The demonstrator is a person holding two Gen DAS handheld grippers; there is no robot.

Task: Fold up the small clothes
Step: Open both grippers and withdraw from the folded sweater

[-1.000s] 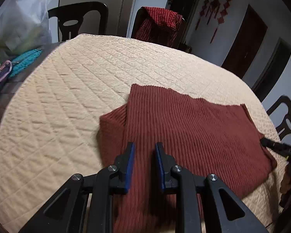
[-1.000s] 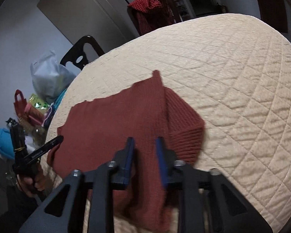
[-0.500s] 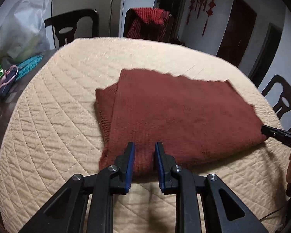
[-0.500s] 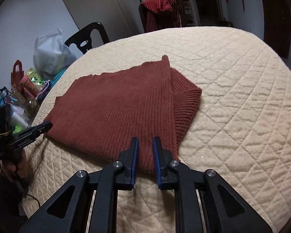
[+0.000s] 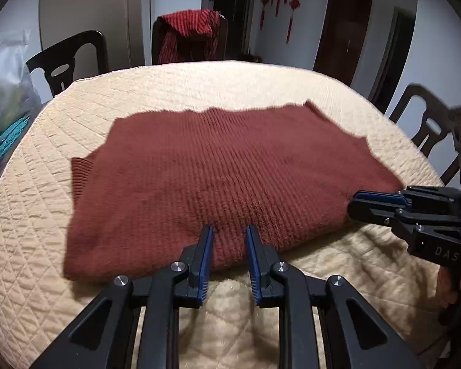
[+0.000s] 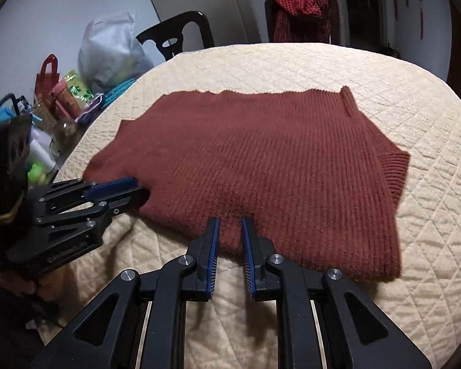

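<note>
Angling down over the quilted table [image 5: 199,86], left gripper [image 5: 229,233] and right gripper [image 6: 230,226], jaws pinching sweater [image 5: 230,166] hem.

A round table [image 5: 199,83] carries the work; its top is covered by a cream quilted cover [image 6: 338,70] stitched in a diamond pattern, somewhat rumpled along the near edge. A rust-red ribbed knit sweater [image 5: 230,169] lies flat and folded on the cover, near the near edge, with one ribbed cuff showing at each side. At the table's left edge, off the quilt, lie a teal knitted item [image 5: 10,133], a pale plastic bag [image 6: 107,52] and assorted small packages [image 6: 67,98].
</note>
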